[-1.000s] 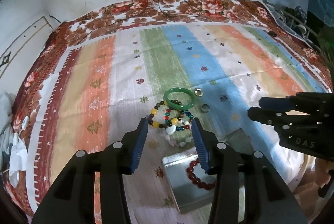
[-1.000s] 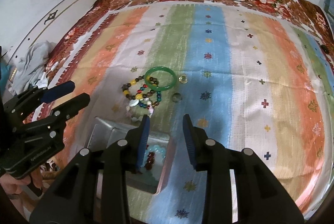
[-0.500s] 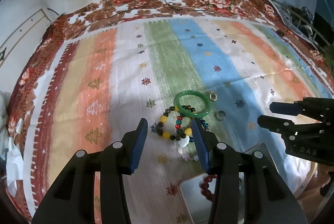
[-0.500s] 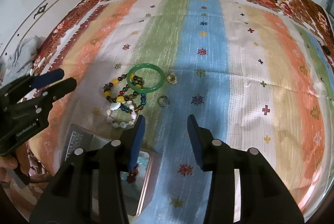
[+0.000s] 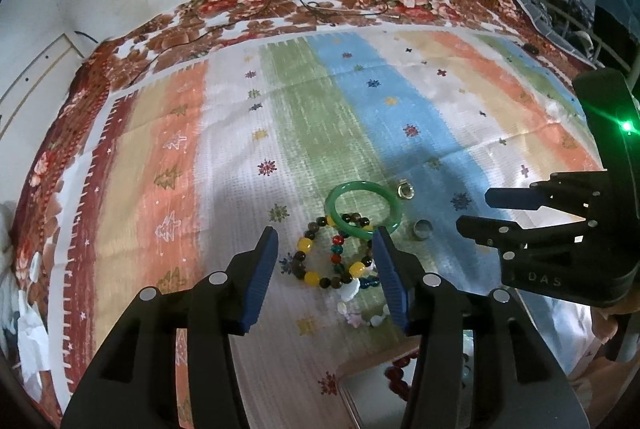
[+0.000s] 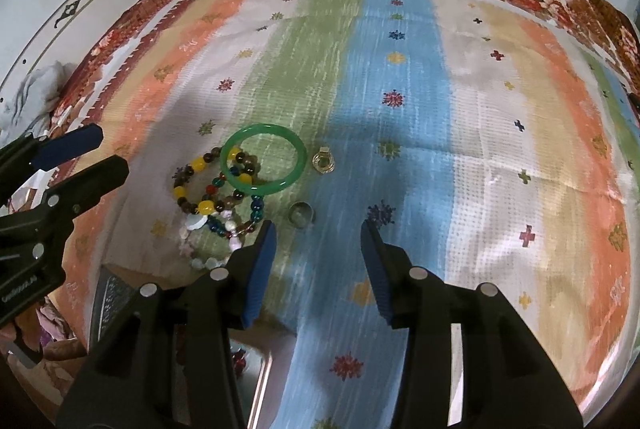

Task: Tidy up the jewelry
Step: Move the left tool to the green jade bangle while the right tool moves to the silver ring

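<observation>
Approach step: my left gripper (image 5: 324, 261) and right gripper (image 6: 318, 253) both hang spread and empty above the striped cloth (image 6: 400, 101). The green bangle (image 6: 264, 159) overlaps the beaded bracelets (image 6: 200, 189); next, lower and pinch its rim.

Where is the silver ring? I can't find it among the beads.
In the right wrist view, the silver ring lies on the striped cloth, below the green bangle, right of the beaded bracelets.
</observation>
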Demonstrator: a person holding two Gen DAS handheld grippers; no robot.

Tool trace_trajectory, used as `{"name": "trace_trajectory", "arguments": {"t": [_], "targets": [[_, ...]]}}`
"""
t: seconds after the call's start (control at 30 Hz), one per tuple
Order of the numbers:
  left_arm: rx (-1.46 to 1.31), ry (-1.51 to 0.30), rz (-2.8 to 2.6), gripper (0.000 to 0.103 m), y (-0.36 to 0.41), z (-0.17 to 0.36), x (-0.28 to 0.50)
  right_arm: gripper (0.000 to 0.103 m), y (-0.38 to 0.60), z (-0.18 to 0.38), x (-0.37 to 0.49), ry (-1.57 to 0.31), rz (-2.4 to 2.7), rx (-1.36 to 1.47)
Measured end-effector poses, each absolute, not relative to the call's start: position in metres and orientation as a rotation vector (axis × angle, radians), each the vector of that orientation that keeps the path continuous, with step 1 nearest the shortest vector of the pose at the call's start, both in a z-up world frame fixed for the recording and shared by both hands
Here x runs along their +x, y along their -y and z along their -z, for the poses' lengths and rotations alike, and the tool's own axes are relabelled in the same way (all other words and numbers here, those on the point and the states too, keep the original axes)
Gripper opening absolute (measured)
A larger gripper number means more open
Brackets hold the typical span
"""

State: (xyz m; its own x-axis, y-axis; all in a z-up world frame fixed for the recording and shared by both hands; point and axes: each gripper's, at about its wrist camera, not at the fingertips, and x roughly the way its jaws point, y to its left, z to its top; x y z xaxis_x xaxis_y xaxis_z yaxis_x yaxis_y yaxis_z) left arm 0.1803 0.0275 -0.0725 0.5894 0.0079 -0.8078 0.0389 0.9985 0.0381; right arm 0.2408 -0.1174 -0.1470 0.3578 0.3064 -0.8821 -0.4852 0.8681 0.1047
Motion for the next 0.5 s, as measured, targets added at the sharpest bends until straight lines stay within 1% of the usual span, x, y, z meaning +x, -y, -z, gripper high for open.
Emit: {"name": "trace_trajectory", "arguments": {"t": [0.2, 0.27, 0.33, 0.5], "targets": [[0.043, -0.978, 0.01, 0.051, -0.036, 0.084, 0.2, 0.047, 0.111, 0.154, 0.25, -1.107, -0.523, -0.2], [0.038, -0.993, 0.013, 0.053, -0.038, 0.089, 0.207, 0.051, 0.108, 0.156, 0.254, -1.115, -0.528, -0.207], [0.043, -1.008, 0.015, 0.054, -0.039, 0.094, 0.215, 0.051, 0.105, 0.16, 0.257, -1.124, -0.53, -0.212], [0.067, -1.049, 0.019, 0.055, -0.039, 0.109, 0.234, 0.051, 0.1, 0.171, 0.264, -1.156, -0.53, -0.224]]}}
